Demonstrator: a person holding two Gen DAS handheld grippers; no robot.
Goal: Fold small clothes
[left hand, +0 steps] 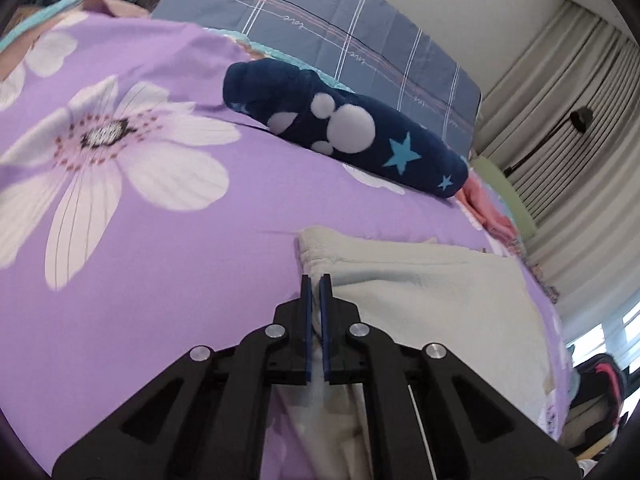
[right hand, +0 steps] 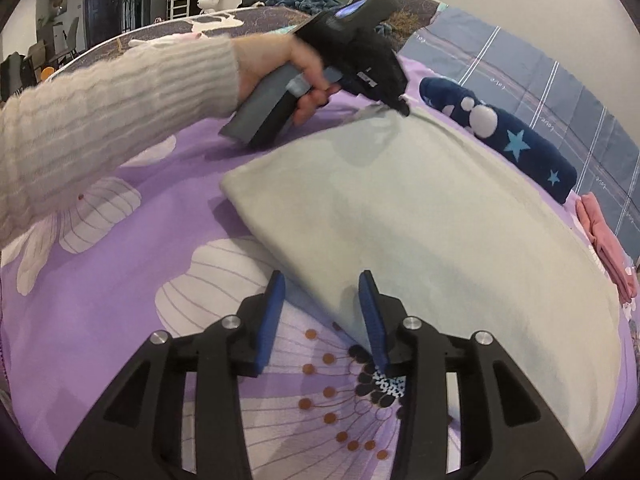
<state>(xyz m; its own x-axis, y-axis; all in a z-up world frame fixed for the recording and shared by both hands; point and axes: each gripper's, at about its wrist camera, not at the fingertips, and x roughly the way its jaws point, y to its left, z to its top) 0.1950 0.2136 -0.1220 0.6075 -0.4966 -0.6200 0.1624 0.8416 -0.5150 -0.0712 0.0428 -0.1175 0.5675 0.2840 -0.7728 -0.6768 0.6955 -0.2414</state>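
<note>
1. My largest surface is the bed point(left hand: 160, 240), covered in a smooth purple sheet printed with big white flowers with dotted centres; it fills most of both views and bulges with the lens.
2. On it lies the pale green cloth point(right hand: 420, 220), a soft, matte, folded piece with a rounded folded edge toward my right side and a hemmed corner in the left view.
3. Behind it a grey-blue checked pillow point(left hand: 340, 28) leans by a plain white wall, with pleated curtains point(left hand: 580, 120) at the right edge of the left view.
4. A dark navy bundle point(left hand: 340, 124) with white round patches and light blue stars lies between cloth and pillow, plush-looking and sausage-shaped. Just past its end is a small pink folded piece point(right hand: 604, 232), partly cut off.
5. A ribbed cream sleeve point(right hand: 100, 120) and hand point(right hand: 296, 76) hold the left gripper point(left hand: 316, 280); its jaws are clamped on the far corner of the cloth, which runs down between the blue pads.
6. The right gripper point(right hand: 322, 280) has its jaws apart at the near edge; the right pad touches the cloth, but I can't tell if the cloth reaches the left pad.
7. The room beyond the bed is small and blurred.
</note>
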